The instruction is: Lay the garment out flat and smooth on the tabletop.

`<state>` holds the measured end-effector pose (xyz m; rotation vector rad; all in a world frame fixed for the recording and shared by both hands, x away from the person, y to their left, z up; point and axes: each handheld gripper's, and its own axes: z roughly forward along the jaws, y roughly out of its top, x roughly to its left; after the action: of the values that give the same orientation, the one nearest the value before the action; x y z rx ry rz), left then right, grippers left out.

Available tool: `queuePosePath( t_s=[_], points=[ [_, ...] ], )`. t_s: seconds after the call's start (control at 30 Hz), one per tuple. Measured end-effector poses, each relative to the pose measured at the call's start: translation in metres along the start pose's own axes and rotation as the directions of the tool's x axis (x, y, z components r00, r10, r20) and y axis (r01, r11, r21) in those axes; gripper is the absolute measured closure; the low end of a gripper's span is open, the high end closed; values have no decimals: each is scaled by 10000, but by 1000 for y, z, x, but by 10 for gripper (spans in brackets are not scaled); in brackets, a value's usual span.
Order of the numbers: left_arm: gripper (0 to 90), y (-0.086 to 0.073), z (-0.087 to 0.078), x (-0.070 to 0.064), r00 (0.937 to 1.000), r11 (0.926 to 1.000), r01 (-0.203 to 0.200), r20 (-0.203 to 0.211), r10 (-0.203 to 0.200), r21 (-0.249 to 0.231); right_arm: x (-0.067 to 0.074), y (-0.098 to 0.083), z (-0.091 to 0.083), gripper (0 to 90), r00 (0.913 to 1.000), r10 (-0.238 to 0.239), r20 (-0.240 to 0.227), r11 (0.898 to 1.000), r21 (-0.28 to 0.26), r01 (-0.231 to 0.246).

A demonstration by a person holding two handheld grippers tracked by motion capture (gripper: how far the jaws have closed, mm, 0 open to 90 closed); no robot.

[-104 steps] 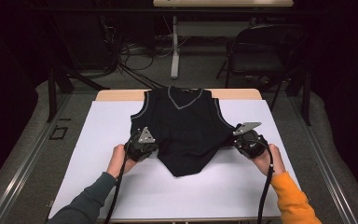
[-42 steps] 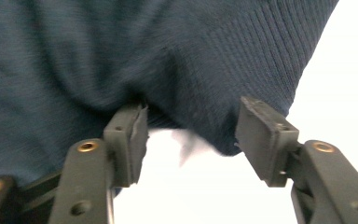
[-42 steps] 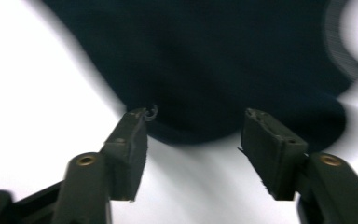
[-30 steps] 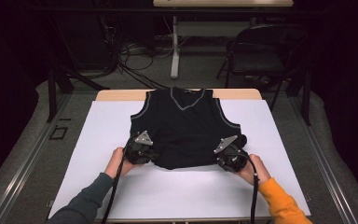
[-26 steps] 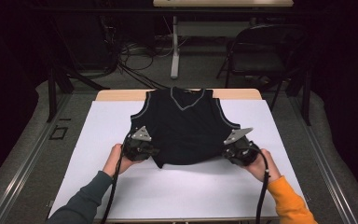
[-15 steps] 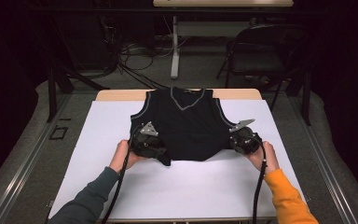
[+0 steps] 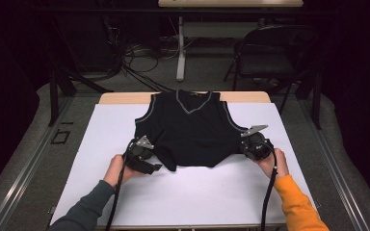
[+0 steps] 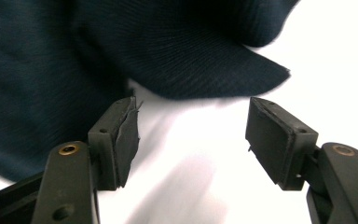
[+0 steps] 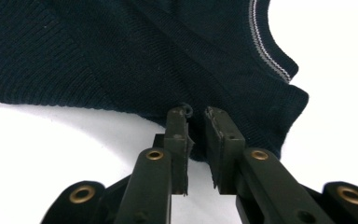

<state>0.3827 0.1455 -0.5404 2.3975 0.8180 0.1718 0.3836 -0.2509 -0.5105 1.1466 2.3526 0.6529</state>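
A dark sleeveless vest (image 7: 190, 130) with grey trim at the V-neck lies on the white sheet (image 7: 197, 197), its lower part folded up. My left gripper (image 7: 155, 162) sits at the vest's near left corner. In the left gripper view the left gripper (image 8: 193, 114) is open: its jaws have just been opening, with bare sheet between them and the vest (image 8: 74, 56) just beyond the pads. My right gripper (image 7: 244, 145) is at the vest's right edge. In the right gripper view the right gripper (image 9: 196, 115) is shut on the edge of the vest (image 9: 121, 56).
The sheet covers a wooden table whose far edge (image 7: 125, 97) shows behind the vest. On the floor beyond stand a black folding chair (image 7: 270, 53), another table's post (image 7: 180, 48) and loose cables (image 7: 139, 53). Bare sheet lies near and to both sides.
Both grippers carried the vest's lower edge away from the person, folding it up. The left jaws opened and let go of the fabric. The right gripper shifted right and kept its hold.
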Motion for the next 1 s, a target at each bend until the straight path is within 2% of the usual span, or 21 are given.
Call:
queuePosePath(
  t_s=[0.07,0.1,0.17,0.23,0.27,0.33,0.43,0.5,0.53,0.63,0.67,0.7,0.73,0.77,0.8,0.83,0.87,0.97,1.0],
  points=[
    [343,4,11,-2,9995,9998,147,-289,-149,-97,0,-1,1,836,10000,-24,-17,10000,-4,24],
    [344,6,15,-1,9996,9994,151,-242,-158,-298,0,-1,1,852,10000,-52,-13,10000,-6,52],
    [418,9,16,0,9996,9980,177,-192,-189,-608,1,0,-2,877,10000,-79,42,9999,-126,79],
    [566,11,15,0,9995,9961,-9,-311,-19,-877,0,0,-3,877,10000,-86,31,9998,-174,87],
    [684,11,14,0,9991,9957,-109,-427,70,-919,-1,0,-3,864,10000,-80,1,9998,-190,80],
    [786,11,11,0,9984,9960,-307,-499,265,-839,0,-1,-2,807,9998,-40,-174,9998,-199,37],
    [818,11,1,0,9947,9952,-683,-810,626,-703,5,-1,-5,690,9983,-301,-490,9990,-338,284],
    [824,9,-11,1,9910,9938,-861,-1088,781,-709,11,0,-10,605,9953,-631,-730,9969,-521,594],
    [825,8,-15,2,9892,9932,-915,-1214,823,-725,16,1,-12,546,9933,-819,-812,9959,-442,785],
    [826,3,-31,6,9809,9917,-1064,-1711,929,-718,23,1,-5,524,9883,-1247,-879,9922,-177,1236],
    [826,1,-34,8,9784,9917,-1092,-1836,950,-684,25,0,2,528,9876,-1427,-647,9896,105,1437],
    [826,0,-36,9,9730,9914,-1200,-2043,1071,-518,26,-1,7,532,9866,-1525,-574,9877,265,1542],
    [826,-1,-37,10,9672,9910,-1270,-2270,1140,-435,26,-2,16,531,9856,-1560,-659,9862,464,1592],
    [827,-3,-37,11,9583,9900,-1383,-2563,1265,-285,25,-4,20,539,9858,-1528,-694,9857,603,1570],
    [828,-4,-37,14,9579,9908,-1336,-2590,1238,-203,24,-5,24,555,9855,-1562,-663,9850,631,1604],
    [827,-5,-37,17,9624,9925,-1198,-2483,1098,-252,23,-7,29,563,9858,-1531,-683,9868,426,1562],
    [827,-6,-36,19,9637,9933,-1137,-2456,1051,-214,22,-7,29,580,9879,-1359,-751,9896,378,1390],
    [828,-7,-34,20,9668,9939,-1083,-2349,1002,-216,17,-12,32,782,9893,-1124,-926,9936,-190,1111],
    [828,-7,-35,20,9671,9937,-1105,-2328,1026,-211,16,-13,32,845,9888,-1114,-998,9937,-194,1100]
  ],
)
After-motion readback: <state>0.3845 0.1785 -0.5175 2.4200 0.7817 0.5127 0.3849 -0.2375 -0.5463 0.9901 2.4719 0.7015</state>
